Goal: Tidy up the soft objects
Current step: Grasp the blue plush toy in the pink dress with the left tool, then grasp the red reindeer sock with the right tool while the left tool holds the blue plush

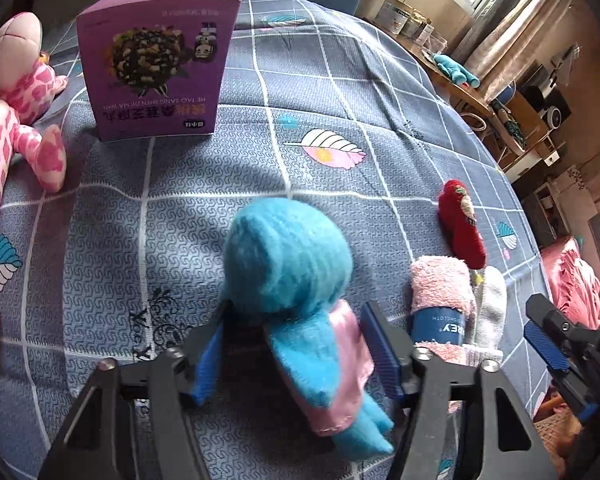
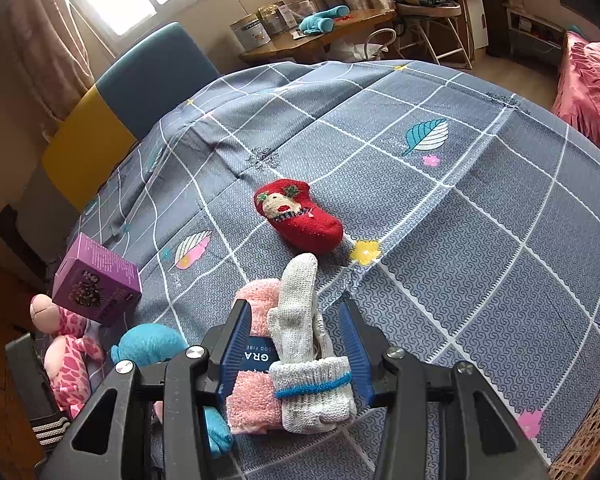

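We are observing the left tool (image 1: 296, 344) with its jaws spread wide, straddling a blue plush toy (image 1: 292, 280) that is lying on the bed (image 1: 340, 80). The toy's round head is projecting ahead of the fingertips; its pink-trimmed body is sitting between the blue pads (image 1: 380, 344). We cannot tell whether either pad is touching the toy.

We are finding the right tool (image 2: 296, 340) likewise spread wide, bracketing two items side by side: a pink towel roll (image 2: 256, 396) with a dark label band, against the left pad, and a grey-white sock (image 2: 304, 320) with a blue-striped cuff, towards the right pad, with a gap showing on that side.

Ahead of the right tool, a red sock (image 2: 300, 216) is lying apart on the bedcover. Ahead and left of the left tool, a purple box (image 1: 156, 64) is standing upright, and a pink spotted plush (image 1: 20, 100) is lying just to its left.
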A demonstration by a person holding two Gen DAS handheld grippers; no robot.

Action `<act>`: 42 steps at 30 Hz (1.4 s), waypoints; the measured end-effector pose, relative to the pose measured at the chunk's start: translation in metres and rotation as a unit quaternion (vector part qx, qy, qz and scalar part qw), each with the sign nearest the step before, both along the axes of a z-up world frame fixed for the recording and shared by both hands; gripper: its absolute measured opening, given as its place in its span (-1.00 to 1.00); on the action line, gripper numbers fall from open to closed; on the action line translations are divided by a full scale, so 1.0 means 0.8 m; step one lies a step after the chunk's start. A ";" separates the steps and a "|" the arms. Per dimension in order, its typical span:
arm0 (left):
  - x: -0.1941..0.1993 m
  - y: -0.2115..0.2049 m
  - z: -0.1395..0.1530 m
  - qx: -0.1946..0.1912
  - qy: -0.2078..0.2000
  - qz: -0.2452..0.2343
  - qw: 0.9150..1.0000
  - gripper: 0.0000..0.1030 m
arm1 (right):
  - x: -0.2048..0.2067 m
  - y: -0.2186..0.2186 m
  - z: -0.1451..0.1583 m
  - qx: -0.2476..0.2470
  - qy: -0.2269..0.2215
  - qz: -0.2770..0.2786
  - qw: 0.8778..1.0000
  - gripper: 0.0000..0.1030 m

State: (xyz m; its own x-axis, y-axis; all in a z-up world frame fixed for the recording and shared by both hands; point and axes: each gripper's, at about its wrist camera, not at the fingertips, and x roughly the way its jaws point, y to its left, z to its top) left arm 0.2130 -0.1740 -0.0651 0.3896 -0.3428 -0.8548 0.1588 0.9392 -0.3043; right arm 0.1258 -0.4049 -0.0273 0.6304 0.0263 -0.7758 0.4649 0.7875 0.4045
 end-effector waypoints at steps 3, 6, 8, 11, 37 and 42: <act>0.000 0.006 -0.003 0.006 -0.009 -0.011 1.000 -0.30 | 0.000 -0.002 -0.002 0.005 -0.001 0.001 1.000 -0.11; -0.004 0.025 0.007 -0.005 -0.017 -0.015 1.000 -0.36 | 0.001 -0.002 -0.004 0.009 0.002 0.001 1.000 -0.11; -0.009 0.041 0.022 -0.007 -0.032 -0.015 0.999 -0.36 | 0.000 -0.004 -0.005 0.010 0.002 -0.002 1.000 -0.11; -0.021 0.068 0.049 0.003 -0.067 -0.014 0.998 -0.36 | 0.000 -0.007 -0.007 0.015 0.005 -0.007 1.000 -0.11; -0.109 0.163 -0.015 0.082 -0.041 -0.021 0.996 -0.33 | 0.070 0.000 0.011 -0.054 0.039 0.079 0.995 -0.20; -0.111 0.169 -0.015 0.067 -0.045 -0.018 0.997 -0.32 | 0.128 -0.018 -0.011 -0.085 0.073 0.079 0.991 -0.17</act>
